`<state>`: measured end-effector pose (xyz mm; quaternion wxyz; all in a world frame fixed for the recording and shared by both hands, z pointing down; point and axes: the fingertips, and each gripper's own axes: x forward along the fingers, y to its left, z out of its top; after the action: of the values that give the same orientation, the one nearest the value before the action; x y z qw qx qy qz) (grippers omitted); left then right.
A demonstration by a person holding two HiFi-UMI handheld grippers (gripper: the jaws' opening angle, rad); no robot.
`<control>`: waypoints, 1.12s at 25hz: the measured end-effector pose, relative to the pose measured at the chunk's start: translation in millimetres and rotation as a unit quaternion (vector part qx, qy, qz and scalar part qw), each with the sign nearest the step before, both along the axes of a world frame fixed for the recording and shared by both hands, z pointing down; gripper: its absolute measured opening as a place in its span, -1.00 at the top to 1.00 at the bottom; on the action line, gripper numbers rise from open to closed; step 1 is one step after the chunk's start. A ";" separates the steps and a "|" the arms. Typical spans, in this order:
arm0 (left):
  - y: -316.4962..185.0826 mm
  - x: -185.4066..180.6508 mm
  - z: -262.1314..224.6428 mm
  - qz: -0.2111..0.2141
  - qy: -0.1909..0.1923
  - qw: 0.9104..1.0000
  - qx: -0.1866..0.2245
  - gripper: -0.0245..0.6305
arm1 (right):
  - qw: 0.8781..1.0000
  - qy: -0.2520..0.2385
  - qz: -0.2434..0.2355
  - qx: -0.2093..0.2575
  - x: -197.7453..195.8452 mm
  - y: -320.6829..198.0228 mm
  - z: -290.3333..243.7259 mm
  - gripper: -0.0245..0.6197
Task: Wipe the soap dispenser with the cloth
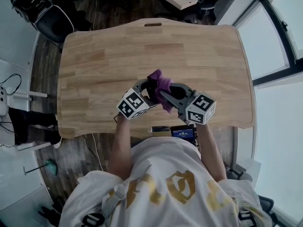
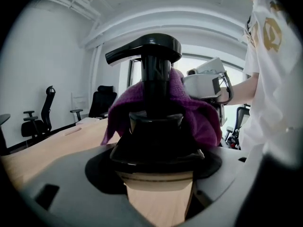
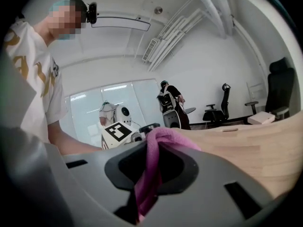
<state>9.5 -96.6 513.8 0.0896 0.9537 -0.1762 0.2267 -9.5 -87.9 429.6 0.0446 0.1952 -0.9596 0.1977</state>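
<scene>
jaws of the left gripper point(image 1: 143, 88) clench the soap dispenser point(image 2: 155, 79) over the counter point(image 1: 199, 51); right gripper point(image 1: 165, 97) pinches the cloth point(image 3: 152, 169), draped against it. best: hold steady, rub firmly all round.

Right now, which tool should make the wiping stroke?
Right. The right tool is shut on the cloth, which drapes against the soap dispenser at its pump neck. The left tool is shut on that dispenser, likely just steadying it.
</scene>
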 end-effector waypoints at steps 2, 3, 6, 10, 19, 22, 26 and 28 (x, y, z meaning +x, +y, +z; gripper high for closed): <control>1.8 2.0 -2.4 0.005 0.003 1.000 0.001 -0.14 | 1.000 -0.020 0.016 -0.011 3.9 -5.0 -1.8 0.77; 2.9 2.0 -2.6 0.007 0.002 1.000 0.001 -0.15 | 0.999 -0.026 0.020 -0.014 4.4 -6.3 -2.3 0.77; 5.6 0.4 -3.1 0.010 0.001 1.000 0.001 -0.14 | 0.999 -0.027 0.024 -0.010 3.2 -8.2 -4.0 0.77; 5.7 -0.5 -5.8 0.014 -0.002 1.000 0.007 -0.14 | 0.999 -0.032 0.030 -0.009 1.8 -14.3 -7.4 0.77; 11.8 1.6 -11.9 0.045 -0.005 0.999 0.017 -0.14 | 0.998 -0.040 0.045 -0.007 0.5 -27.7 -12.1 0.77; 16.3 6.8 -14.1 0.060 -0.012 0.998 0.022 -0.14 | 0.997 -0.035 0.067 -0.008 3.4 -35.4 -11.3 0.77; 22.6 11.5 -15.1 0.074 -0.019 0.997 0.022 -0.14 | 0.995 -0.014 0.101 -0.011 7.2 -46.6 -3.7 0.77; 22.8 9.8 -16.1 0.072 -0.012 0.997 0.022 -0.15 | 0.993 0.006 0.116 -0.011 9.1 -50.5 3.0 0.77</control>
<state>19.4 -73.8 497.7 0.0501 0.9627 -0.1130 0.2405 -0.5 -138.4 432.6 0.0292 0.3056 -0.9280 0.2111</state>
